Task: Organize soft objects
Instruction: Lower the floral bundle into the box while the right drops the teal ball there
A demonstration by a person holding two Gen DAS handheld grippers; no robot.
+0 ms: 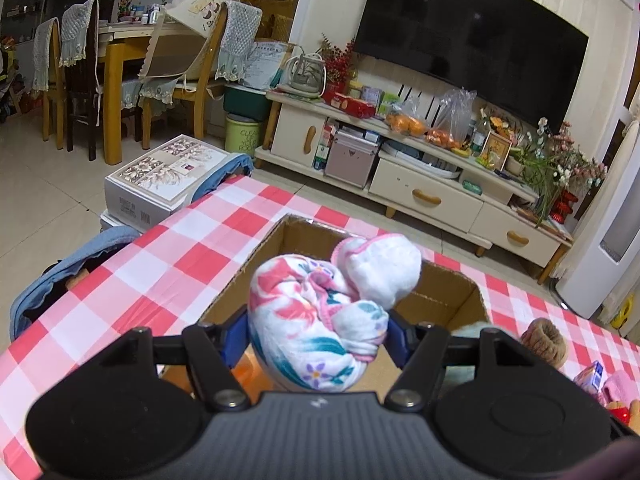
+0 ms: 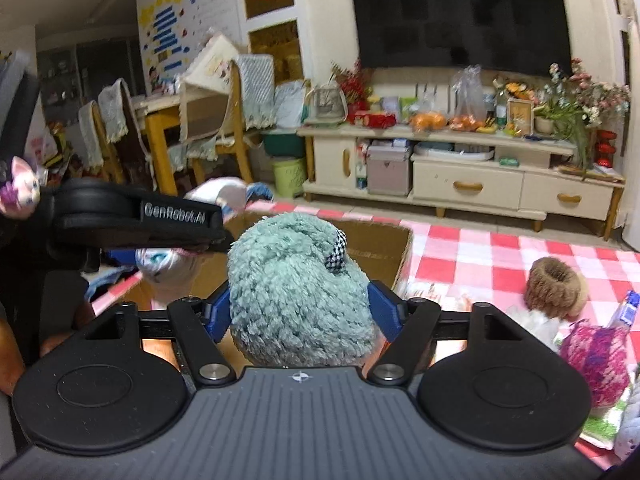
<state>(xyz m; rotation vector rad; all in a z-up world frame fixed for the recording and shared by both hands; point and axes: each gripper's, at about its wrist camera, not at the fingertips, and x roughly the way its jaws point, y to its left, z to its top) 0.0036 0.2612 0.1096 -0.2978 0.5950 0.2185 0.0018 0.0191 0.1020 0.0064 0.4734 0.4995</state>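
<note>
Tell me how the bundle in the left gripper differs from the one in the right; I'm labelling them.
The floral cloth bundle is smooth, white fabric printed with pink and teal flowers; the fluffy teal bundle is shaggy and one plain colour. The floral cloth bundle is rolled with a white, pink-edged end sticking up; the fluffy teal bundle carries a small checked tag. Both are soft, clamped between blue pads, over the cardboard box.

1. White lettering "GenRobot.AI" reads along the side of the black left gripper (image 2: 138, 222), seen from the right wrist camera.
2. Pale letters on the light green plastic bin (image 1: 243, 135) beside the cream TV cabinet read "CLEAN" on top; the lines below are too faint to make out.
3. Print on the white floral carton (image 1: 160, 176) is too small to read.
</note>
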